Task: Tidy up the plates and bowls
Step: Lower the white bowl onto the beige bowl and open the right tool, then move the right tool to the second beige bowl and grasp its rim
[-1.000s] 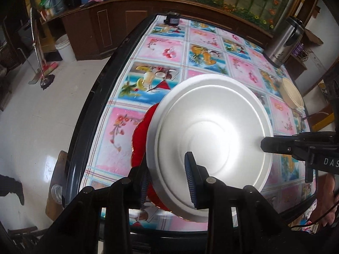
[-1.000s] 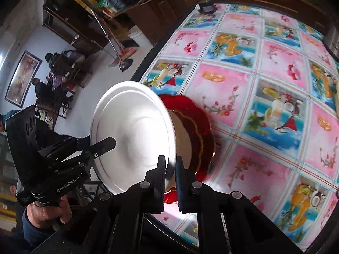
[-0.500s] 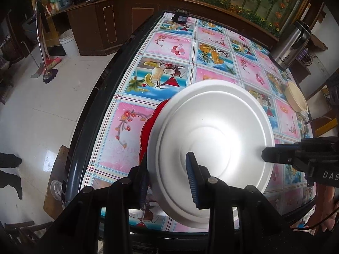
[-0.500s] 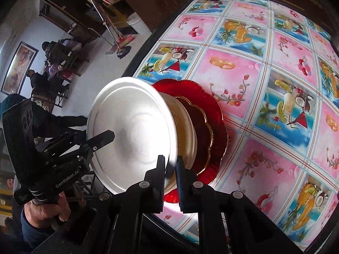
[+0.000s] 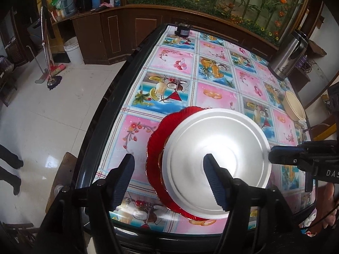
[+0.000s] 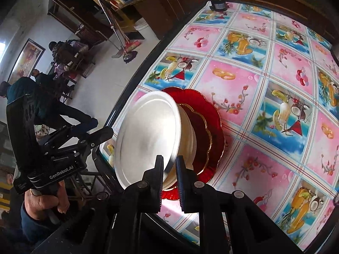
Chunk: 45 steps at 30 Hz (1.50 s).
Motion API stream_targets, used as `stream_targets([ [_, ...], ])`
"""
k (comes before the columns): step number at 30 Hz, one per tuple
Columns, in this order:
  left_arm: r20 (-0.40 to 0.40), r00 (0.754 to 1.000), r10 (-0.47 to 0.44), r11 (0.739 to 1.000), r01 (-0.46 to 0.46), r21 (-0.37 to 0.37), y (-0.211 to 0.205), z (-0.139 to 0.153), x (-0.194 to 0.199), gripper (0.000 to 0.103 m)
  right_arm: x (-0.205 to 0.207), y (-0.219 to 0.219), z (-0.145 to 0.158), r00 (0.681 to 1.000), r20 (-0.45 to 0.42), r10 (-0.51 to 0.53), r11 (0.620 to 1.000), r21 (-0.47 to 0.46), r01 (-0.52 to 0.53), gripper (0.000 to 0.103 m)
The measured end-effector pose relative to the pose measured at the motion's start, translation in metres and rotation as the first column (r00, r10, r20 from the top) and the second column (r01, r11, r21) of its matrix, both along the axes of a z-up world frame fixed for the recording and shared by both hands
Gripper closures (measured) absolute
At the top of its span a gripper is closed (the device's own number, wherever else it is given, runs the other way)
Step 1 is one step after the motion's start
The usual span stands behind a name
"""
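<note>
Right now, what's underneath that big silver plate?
Under the silver plate a cream dish shows, then a gold-rimmed dark red plate on a larger red plate. Their centres are hidden.

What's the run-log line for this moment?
left gripper: jaws just opened, off plate | right gripper: clamps white plate rim | plate over red plate stack

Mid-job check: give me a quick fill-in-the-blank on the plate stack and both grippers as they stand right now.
1. The right gripper is shut on the rim of the ____ plate.
2. The left gripper is ____, its jaws having just been opening, its fingers no longer pressing that plate.
3. The largest plate at the bottom of the stack is ____ in colour.
4. The stack sits near the ____ edge of the table, closest to the grippers.

Missing words: silver; open; red; near
</note>
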<state>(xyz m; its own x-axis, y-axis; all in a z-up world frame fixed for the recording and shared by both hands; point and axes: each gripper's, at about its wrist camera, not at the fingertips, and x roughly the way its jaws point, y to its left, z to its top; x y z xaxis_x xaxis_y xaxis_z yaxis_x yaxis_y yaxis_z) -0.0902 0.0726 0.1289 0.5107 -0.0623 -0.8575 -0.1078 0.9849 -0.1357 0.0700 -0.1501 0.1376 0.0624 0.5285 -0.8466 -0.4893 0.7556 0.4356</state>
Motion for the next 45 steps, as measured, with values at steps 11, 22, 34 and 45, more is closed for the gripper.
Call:
stream_targets([
  [11, 0.049, 0.999, 0.019, 1.000, -0.019, -0.009, 0.006, 0.019, -0.007, 0.035, 0.003, -0.011, 0.012, 1.000, 0.028, -0.009, 0.999, 0.044, 0.008, 0.089],
  [22, 0.133, 0.991, -0.001, 1.000, 0.004, -0.025, -0.003, 0.048, -0.009, 0.035, 0.032, -0.069, 0.025, 0.986, 0.042, -0.163, 0.984, 0.078, 0.159, 0.089],
  [34, 0.138, 0.983, -0.124, 0.992, 0.125, -0.002, -0.051, 0.053, 0.006, 0.035, 0.045, -0.105, 0.016, 0.967, 0.003, -0.253, 0.963, 0.101, 0.251, 0.089],
  [45, 0.120, 0.953, -0.278, 0.960, 0.272, 0.067, -0.115, 0.050, 0.008, 0.035, 0.087, -0.185, 0.000, 0.902, 0.015, -0.431, 0.902, 0.041, 0.430, 0.090],
])
